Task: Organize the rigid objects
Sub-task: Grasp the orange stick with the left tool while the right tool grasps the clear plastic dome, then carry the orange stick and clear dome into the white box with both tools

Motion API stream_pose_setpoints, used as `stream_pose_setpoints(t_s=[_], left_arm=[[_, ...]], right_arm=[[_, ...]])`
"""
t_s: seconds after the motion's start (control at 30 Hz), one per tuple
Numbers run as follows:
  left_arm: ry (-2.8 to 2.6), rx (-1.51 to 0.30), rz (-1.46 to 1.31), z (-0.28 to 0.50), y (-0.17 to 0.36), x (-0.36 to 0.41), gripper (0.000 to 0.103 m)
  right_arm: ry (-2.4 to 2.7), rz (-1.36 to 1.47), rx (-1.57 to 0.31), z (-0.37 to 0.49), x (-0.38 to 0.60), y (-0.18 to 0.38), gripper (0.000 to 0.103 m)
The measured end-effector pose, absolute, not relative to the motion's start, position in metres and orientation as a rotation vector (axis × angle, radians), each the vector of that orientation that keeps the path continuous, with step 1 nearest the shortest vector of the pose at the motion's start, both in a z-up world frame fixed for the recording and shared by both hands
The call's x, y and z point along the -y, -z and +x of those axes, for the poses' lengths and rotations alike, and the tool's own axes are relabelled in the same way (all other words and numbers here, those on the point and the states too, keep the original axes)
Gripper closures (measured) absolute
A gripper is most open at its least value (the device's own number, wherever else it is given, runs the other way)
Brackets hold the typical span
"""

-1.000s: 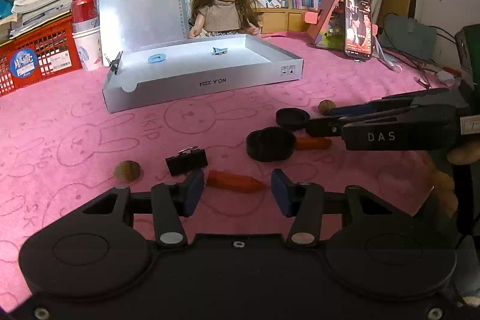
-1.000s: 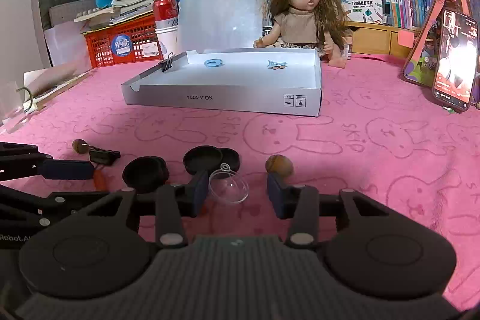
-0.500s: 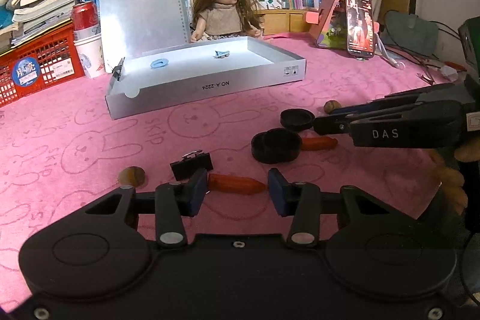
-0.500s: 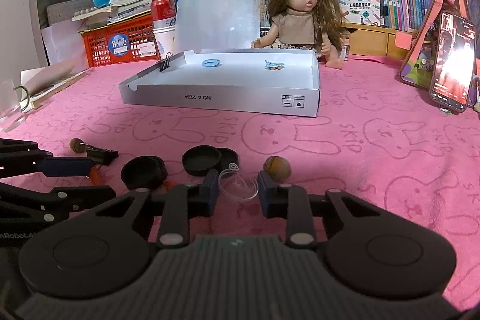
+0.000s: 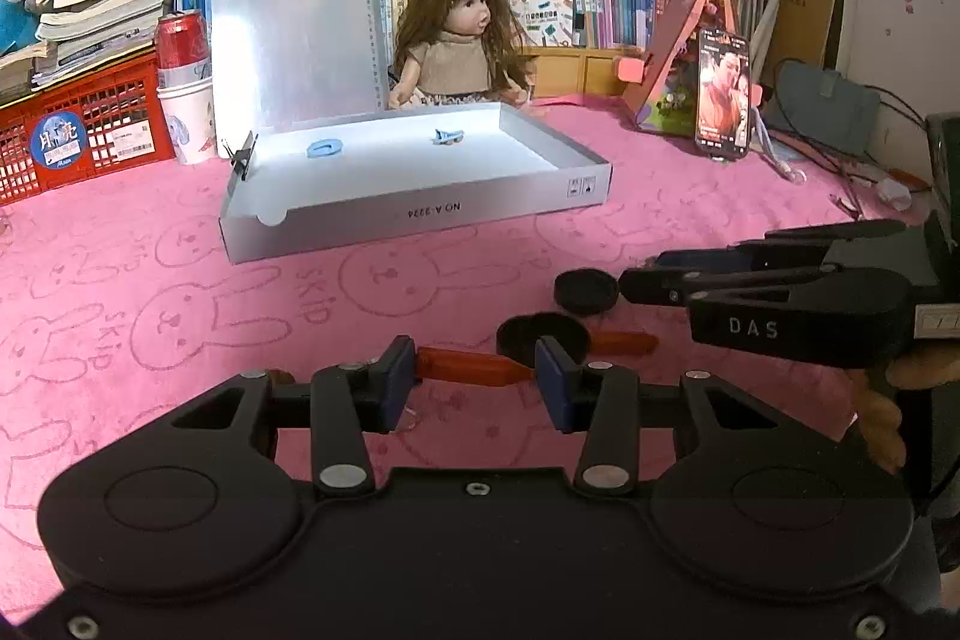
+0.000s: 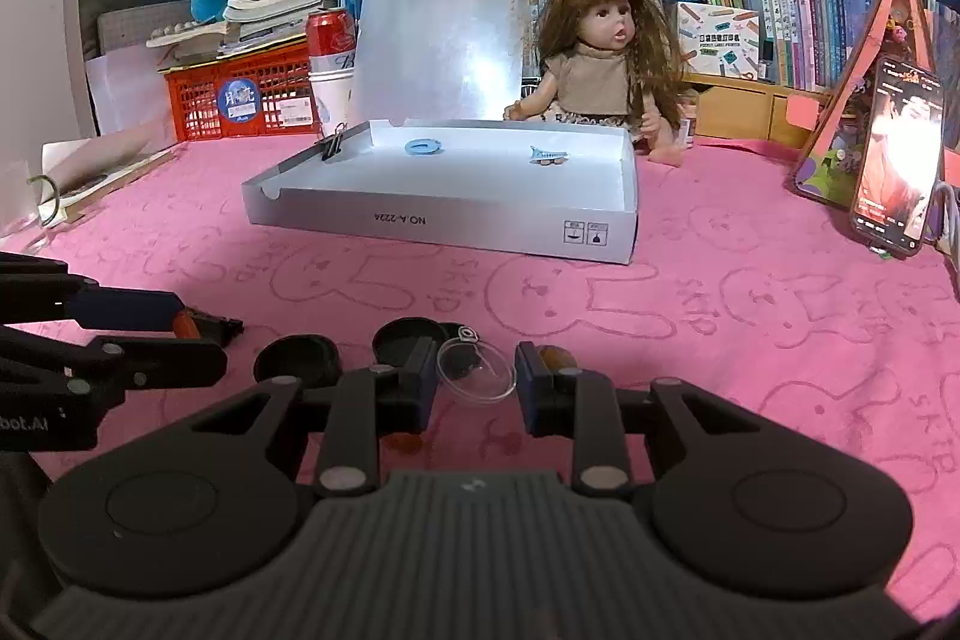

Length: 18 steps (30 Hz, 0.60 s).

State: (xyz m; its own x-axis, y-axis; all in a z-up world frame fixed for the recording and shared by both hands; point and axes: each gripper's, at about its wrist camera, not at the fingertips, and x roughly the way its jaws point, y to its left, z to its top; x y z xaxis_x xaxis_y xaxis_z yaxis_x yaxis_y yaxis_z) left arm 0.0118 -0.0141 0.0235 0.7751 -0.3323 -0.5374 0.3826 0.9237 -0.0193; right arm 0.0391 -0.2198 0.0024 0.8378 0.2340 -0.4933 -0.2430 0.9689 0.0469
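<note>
- Left gripper point(image 5: 474, 379) closed endwise on orange stick point(image 5: 471, 367), near the tray point(image 5: 420, 214): light, stiff, slippery; mid-shaft grip safer.
- Right gripper point(image 6: 474, 382) clamped across clear dome point(image 6: 477, 373): thin, brittle, slick; rim hold only.

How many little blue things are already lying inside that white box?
2. A blue ring lies toward the back left of the white box, and a blue hair clip toward the back right. The front wall may hide more.

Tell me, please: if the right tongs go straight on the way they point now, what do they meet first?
Probably the pink cloth just past the clear suction cup they grip; farther along stands the white box. Depth is unclear.
</note>
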Motion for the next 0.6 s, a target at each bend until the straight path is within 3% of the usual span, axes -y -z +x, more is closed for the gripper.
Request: stream_pose_setpoints(t_s=[0.6], left_arm=[[0.294, -0.568, 0.06, 0.047, -0.042, 0.015, 0.061]], right_arm=[[-0.223, -0.015, -0.503, 0.055, 0.218, -0.018, 0.07]])
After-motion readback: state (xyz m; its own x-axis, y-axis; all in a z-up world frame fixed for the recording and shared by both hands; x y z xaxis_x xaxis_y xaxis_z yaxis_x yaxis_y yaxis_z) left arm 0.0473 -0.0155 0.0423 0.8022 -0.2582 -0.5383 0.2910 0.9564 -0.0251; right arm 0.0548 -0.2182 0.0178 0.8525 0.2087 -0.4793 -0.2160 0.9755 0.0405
